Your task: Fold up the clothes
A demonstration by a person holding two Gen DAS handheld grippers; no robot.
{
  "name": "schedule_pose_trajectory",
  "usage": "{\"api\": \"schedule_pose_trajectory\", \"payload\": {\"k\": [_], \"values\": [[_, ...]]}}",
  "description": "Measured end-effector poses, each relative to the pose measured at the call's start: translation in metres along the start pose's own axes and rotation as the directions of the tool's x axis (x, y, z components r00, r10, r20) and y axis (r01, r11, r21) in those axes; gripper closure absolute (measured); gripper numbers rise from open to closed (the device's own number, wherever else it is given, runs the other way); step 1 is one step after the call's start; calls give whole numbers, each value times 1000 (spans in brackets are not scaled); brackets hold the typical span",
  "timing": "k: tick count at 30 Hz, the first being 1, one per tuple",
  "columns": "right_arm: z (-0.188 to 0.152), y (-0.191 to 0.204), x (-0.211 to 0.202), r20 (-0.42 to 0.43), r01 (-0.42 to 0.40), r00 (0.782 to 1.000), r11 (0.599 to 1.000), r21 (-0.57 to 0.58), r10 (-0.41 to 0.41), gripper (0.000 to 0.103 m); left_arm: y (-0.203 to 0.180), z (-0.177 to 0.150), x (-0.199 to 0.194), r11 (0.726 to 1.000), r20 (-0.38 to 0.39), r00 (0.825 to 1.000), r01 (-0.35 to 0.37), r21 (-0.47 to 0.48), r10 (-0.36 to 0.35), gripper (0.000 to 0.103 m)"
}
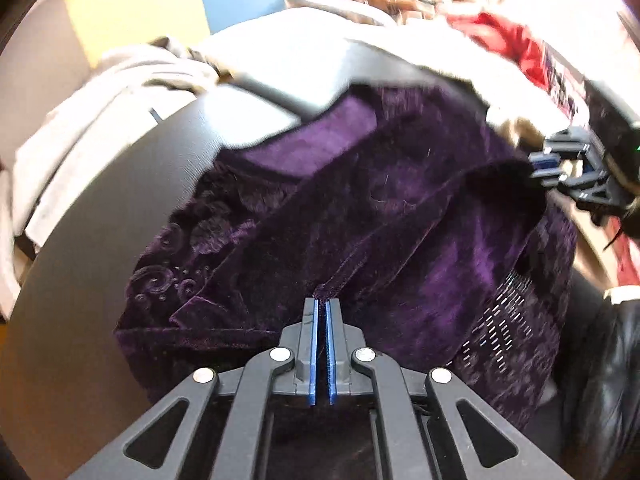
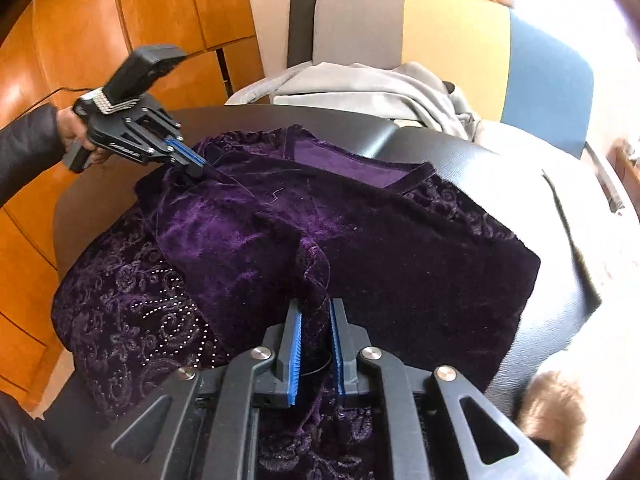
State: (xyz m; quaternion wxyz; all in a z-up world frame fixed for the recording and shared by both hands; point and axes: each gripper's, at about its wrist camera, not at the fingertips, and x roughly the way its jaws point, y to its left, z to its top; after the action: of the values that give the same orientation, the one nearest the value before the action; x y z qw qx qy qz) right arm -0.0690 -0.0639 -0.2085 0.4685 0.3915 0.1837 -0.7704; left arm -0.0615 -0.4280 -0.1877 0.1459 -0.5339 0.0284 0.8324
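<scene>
2 grippers, left gripper (image 1: 322, 304) and right gripper (image 2: 315, 312), each pinch purple velvet garment (image 2: 360, 240) edges above black table (image 2: 460, 152).

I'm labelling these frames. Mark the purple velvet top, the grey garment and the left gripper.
purple velvet top (image 2: 400, 248), right wrist view, its smooth front panel.
grey garment (image 2: 360, 88), right wrist view, its folded middle.
left gripper (image 2: 198, 170), right wrist view, its fingertips.

Both grippers pinching the purple velvet garment (image 2: 360, 240)

Right gripper (image 2: 315, 312) clamps a bunched fold up close; left gripper (image 2: 196, 164) nips the far-left edge, raised off the black round table (image 2: 500, 168), grey clothes (image 2: 360, 84) heaped behind.
</scene>
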Motion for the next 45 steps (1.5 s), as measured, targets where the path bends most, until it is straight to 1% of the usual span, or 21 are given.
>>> {"api": "schedule_pose_trajectory", "payload": {"k": [4, 7, 11, 14, 15, 16, 18, 20, 22, 24, 25, 26, 29, 32, 35, 37, 39, 41, 43, 44, 45], "values": [[13, -2, -18, 38, 35, 999, 999, 0, -35, 92, 0, -4, -28, 996, 148, 989, -5, -87, 18, 100], [25, -11, -28, 64, 69, 996, 998, 10, -70, 92, 2, 8, -31, 993, 189, 982, -4, -122, 27, 100], [37, -38, -18, 46, 84, 995, 993, 88, -88, 92, 9, 25, -17, 986, 189, 981, -8, -165, 40, 99], [36, -63, 11, -21, 102, 995, 982, 161, -100, 92, 17, 31, 3, 972, 170, 983, -23, -236, 64, 99], [35, -70, 21, -48, 103, 994, 976, 190, -95, 92, 21, 33, 10, 965, 162, 984, -28, -263, 72, 94], [33, -79, 31, -74, 99, 994, 969, 225, -84, 90, 25, 35, 18, 957, 154, 985, -33, -289, 80, 95], [30, -92, 42, -86, 110, 992, 954, 280, -89, 84, 32, 28, 16, 940, 178, 981, -8, -340, 73, 94], [25, -100, 45, -88, 115, 992, 940, 322, -91, 81, 39, 18, 8, 921, 214, 974, 13, -388, 76, 91], [20, -101, 40, -75, 125, 992, 934, 334, -106, 81, 46, -2, -10, 893, 269, 956, 17, -449, 117, 80], [18, -93, 25, -34, 160, 987, 940, 303, -157, 81, 54, -28, -25, 851, 300, 940, 23, -525, 160, 59], [18, -88, 17, -10, 176, 984, 943, 282, -180, 81, 58, -43, -33, 825, 311, 933, 28, -565, 181, 58], [18, -82, 9, 15, 184, 981, 948, 261, -194, 81, 58, -56, -32, 805, 306, 933, 31, -592, 189, 58], [20, -52, -7, 70, 127, 987, 976, 179, -142, 80, 59, -94, -31, 741, 289, 933, 38, -670, 213, 58], [19, -14, 2, 50, 119, 991, 992, 37, -121, 80, 60, -131, -30, 669, 270, 934, 46, -742, 235, 60], [17, 3, 26, 2, 131, 991, 991, -3, -131, 80, 61, -169, -29, 592, 248, 935, 53, -805, 254, 60], [15, 3, 40, -29, 107, 994, 993, 48, -106, 80, 61, -168, -24, 587, 259, 935, 72, -806, 241, 59], [9, 1, 47, -48, 96, 995, 992, 77, -93, 80, 62, -160, -18, 595, 264, 939, 85, -799, 220, 56], [1, 3, 48, -49, 97, 994, 992, 76, -94, 80, 55, -150, -11, 626, 203, 945, -3, -780, 258, 60], [-6, 5, 44, -53, 98, 994, 993, 58, -95, 80, 44, -141, -7, 656, 123, 943, -118, -746, 309, 72], [-11, 5, 42, -60, 98, 994, 994, 38, -96, 80, 40, -146, -8, 657, 111, 942, -133, -742, 317, 76], [-16, 6, 40, -66, 99, 993, 995, 14, -98, 80, 35, -151, -9, 658, 99, 941, -149, -739, 325, 76]]}}
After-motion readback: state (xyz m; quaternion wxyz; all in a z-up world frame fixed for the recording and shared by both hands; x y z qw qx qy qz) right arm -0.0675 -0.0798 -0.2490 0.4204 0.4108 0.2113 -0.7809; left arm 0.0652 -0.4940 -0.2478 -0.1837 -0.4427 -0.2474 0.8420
